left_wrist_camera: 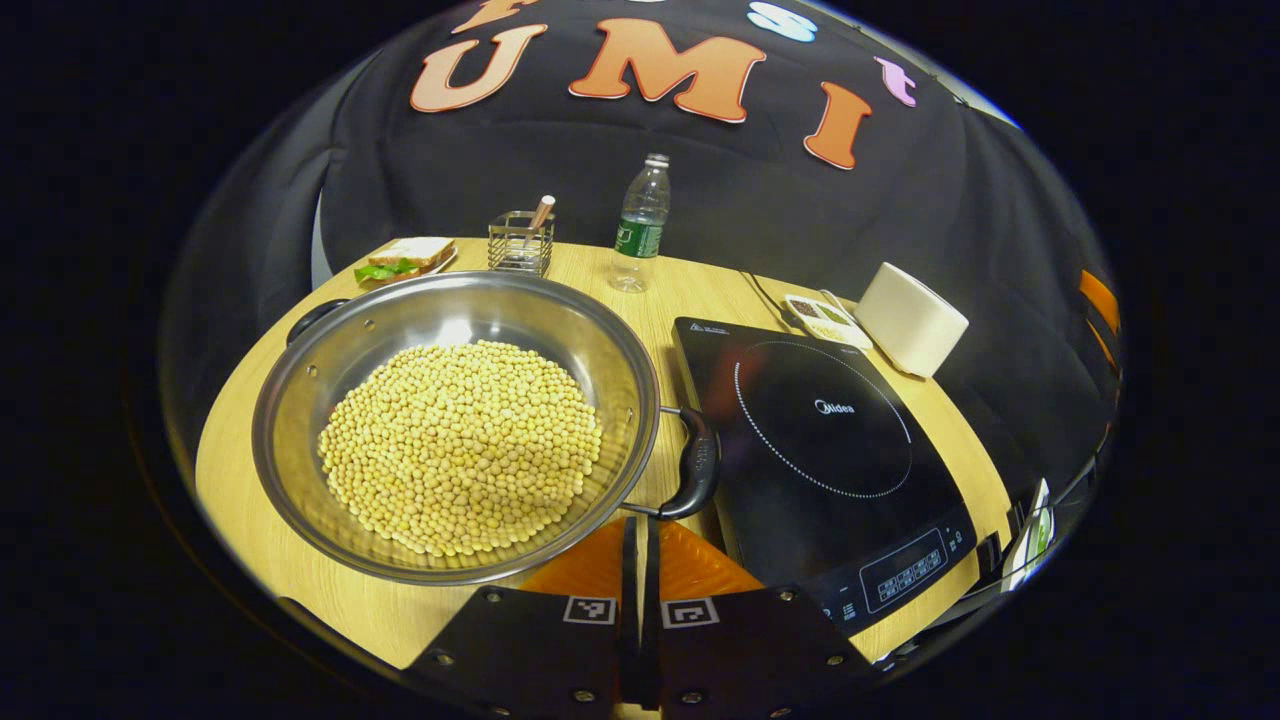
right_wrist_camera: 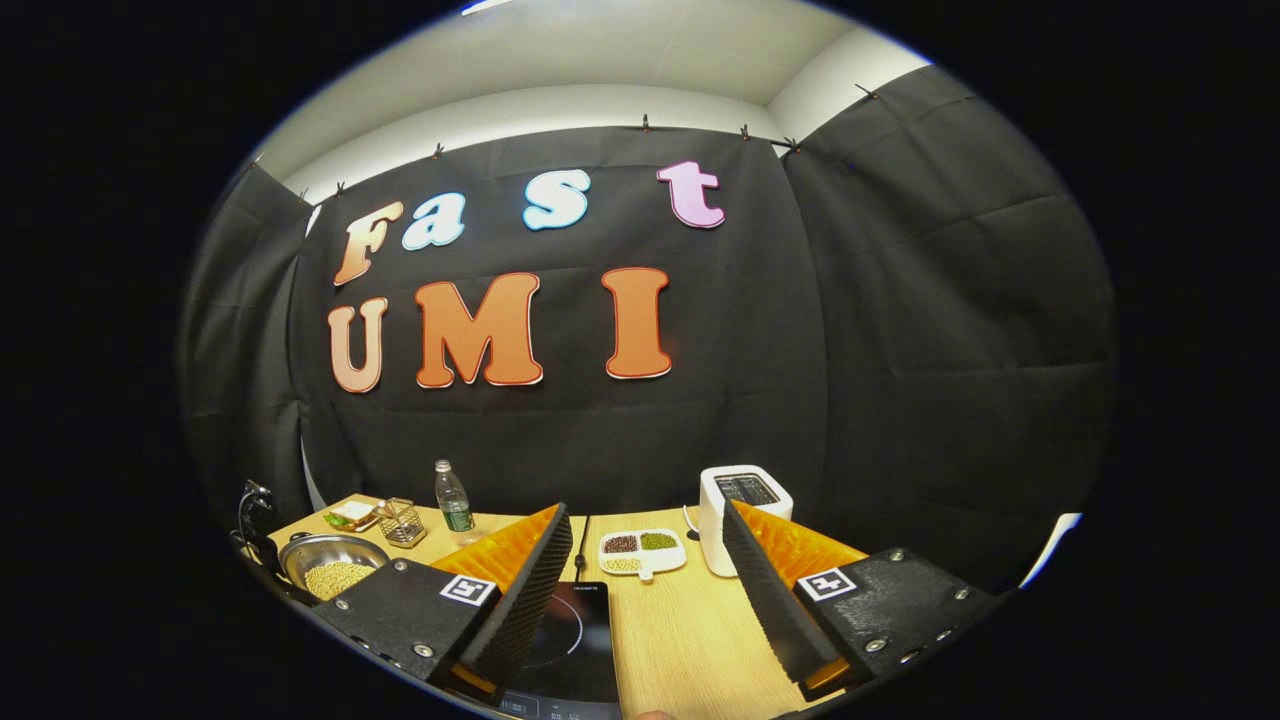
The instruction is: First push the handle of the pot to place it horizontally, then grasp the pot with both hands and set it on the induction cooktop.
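Observation:
A steel pot (left_wrist_camera: 300, 440) full of pale soybeans (left_wrist_camera: 460, 445) sits on the wooden table left of the black induction cooktop (left_wrist_camera: 820, 440). One black side handle (left_wrist_camera: 695, 465) points toward the cooktop's left edge, the other handle (left_wrist_camera: 315, 318) is at the pot's far left. My left gripper (left_wrist_camera: 640, 522) is shut, fingers pressed together, tips just below the near handle's lower end with nothing held. In the right gripper view my right gripper (right_wrist_camera: 645, 560) stands wide open above the cooktop (right_wrist_camera: 570, 630), well to the right of the pot (right_wrist_camera: 335, 565).
At the back stand a water bottle (left_wrist_camera: 640, 225), a wire holder (left_wrist_camera: 520, 243) and a plate with a sandwich (left_wrist_camera: 405, 260). A white toaster (left_wrist_camera: 910, 318) and a divided dish of grains (left_wrist_camera: 822, 320) lie behind the cooktop, with a cable (left_wrist_camera: 765, 295) nearby.

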{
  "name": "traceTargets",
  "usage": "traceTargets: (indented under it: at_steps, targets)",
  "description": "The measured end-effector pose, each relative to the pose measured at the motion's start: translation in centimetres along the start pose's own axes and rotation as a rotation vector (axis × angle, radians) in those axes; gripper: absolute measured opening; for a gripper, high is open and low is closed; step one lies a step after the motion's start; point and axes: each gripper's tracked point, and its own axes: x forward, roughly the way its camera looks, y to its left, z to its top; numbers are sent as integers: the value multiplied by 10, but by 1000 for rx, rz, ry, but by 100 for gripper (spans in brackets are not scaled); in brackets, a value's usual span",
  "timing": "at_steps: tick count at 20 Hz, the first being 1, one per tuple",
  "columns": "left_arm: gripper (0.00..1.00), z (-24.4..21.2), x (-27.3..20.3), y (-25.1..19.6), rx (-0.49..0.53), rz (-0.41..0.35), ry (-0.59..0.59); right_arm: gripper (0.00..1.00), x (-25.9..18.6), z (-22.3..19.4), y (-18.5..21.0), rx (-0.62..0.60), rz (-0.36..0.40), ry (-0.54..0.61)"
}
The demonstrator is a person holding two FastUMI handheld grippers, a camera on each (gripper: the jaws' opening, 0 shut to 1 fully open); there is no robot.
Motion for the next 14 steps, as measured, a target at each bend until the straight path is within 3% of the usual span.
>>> traceTargets:
  at_steps: [11,12,14]
  targets:
    - [2,19,26,-15,21,-18,5,94,6,-15,-14,5,-29,33]
    - [2,21,28,-15,22,-20,5,99,6,-15,-15,3,-32,33]
    - [2,24,32,-17,20,-23,4,94,5,-14,-15,2,-36,31]
